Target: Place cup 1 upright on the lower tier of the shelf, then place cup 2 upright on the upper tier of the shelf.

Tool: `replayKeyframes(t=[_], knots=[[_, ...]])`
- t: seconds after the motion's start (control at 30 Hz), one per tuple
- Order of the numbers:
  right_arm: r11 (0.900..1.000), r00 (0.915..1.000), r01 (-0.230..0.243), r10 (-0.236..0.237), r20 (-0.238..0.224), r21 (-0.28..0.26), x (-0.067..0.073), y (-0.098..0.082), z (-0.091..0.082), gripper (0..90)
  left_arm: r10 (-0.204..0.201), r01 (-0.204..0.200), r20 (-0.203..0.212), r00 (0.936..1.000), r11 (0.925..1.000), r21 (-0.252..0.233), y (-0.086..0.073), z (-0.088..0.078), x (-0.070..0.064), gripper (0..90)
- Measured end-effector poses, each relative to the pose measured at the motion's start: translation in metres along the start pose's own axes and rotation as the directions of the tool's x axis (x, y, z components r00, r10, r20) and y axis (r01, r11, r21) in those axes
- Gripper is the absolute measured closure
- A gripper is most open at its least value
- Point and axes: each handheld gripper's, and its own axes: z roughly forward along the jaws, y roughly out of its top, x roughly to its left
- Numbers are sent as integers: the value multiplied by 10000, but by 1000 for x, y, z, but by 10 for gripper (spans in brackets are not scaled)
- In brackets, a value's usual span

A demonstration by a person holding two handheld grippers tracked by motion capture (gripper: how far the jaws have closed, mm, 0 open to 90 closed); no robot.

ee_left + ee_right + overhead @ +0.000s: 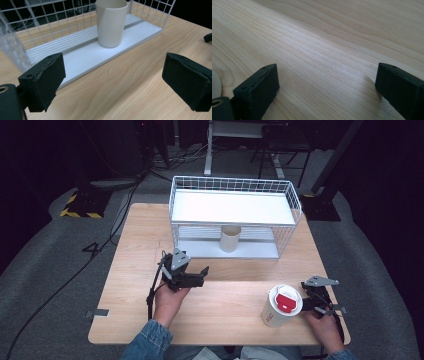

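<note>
Near edge of the wooden table [150, 320]: two forearms come in, left gripper [200, 276] near-left of centre, right gripper [306, 302] at near right just beside the lidded paper cup [280, 307], white with a red tab on top. Left jaws stand wide apart with nothing between them, bare wood under them in the left gripper view; right jaws also apart and empty over plain tabletop in the right gripper view. Beige cup [230, 238] stands upright on the lower shelf of the white wire rack [295, 202] at far centre, close to the shelf's near lip and apart from the left gripper. Risks as I judge them: if the left gripper goes back in, a jaw could clip the upper shelf or the wire side, or nudge the beige cup over, since it is tall and light; the right hand sits so close to the lidded cup that a careless sweep could tip it toward the near right edge. Open room is good between rack and grippers, tight under the upper shelf, little margin at near right
</note>
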Motion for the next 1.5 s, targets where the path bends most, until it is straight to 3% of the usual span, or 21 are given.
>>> replayKeyframes(t=[0.07, 0.1, 0.17, 0.3, 0.5, 0.73, 0.83, 0.87, 0.97, 1.03, 1.17, 1.33, 1.5], knots=[[10000, 10000, 5, -5, 0, -2, 0, 0, 0, 55, 6, -5, -97, 10000, 10000, 88, -2, -3, 1, 49], [10000, 10000, 5, -5, 0, 0, 0, 0, 0, 55, 169, -156, -300, 9994, 9989, 443, -6, -9, 4, 46], [10000, 10000, 7, -7, 0, 2, 0, 0, 0, 55, 59, -45, -222, 9997, 9980, 637, -8, -13, 7, 37], [10000, 10000, 8, -8, -5, 7, 0, 0, 0, 55, -70, 77, -106, 9999, 9977, 677, -12, -21, 8, 32], [10000, 10000, -67, 67, 57, 6, 1, 0, 0, 49, 60, -49, -131, 9999, 9966, 828, -27, -34, 9, 33], [9998, 9998, -118, 115, 130, 179, 2, 2, 1, 31, -337, 386, -423, 9985, 9920, 1203, -51, -46, 19, 32], [9991, 9997, -186, 180, 166, 368, 2, 3, -1, 33, -406, 498, -637, 9971, 9874, 1503, -61, -50, 24, 32], [9991, 9999, -97, 92, 121, 413, 1, 3, -1, 36, -491, 640, -931, 9944, 9843, 1647, -67, -51, 26, 16], [9991, 10000, -63, 62, 31, 416, 2, 2, -2, 46, -461, 683, -1236, 9913, 9810, 1817, -73, -51, 27, 0], [9989, 9999, 129, -129, 15, 446, 2, 2, -4, 60, -406, 670, -1273, 9910, 9752, 2108, -80, -50, 29, 0], [9982, 9985, 518, -522, 140, 294, 5, 5, -11, 82, -490, 770, -1283, 9905, 9718, 2229, -85, -49, 31, 1], [9987, 9988, 482, -483, 45, 170, 3, 4, -17, 94, -704, 939, -971, 9928, 9598, 2645, -90, -44, 38, 1], [9990, 9990, 435, -434, -122, 121, 1, 2, -22, 105, -716, 986, -1002, 9924, 9494, 2982, -96, -41, 43, 0]])
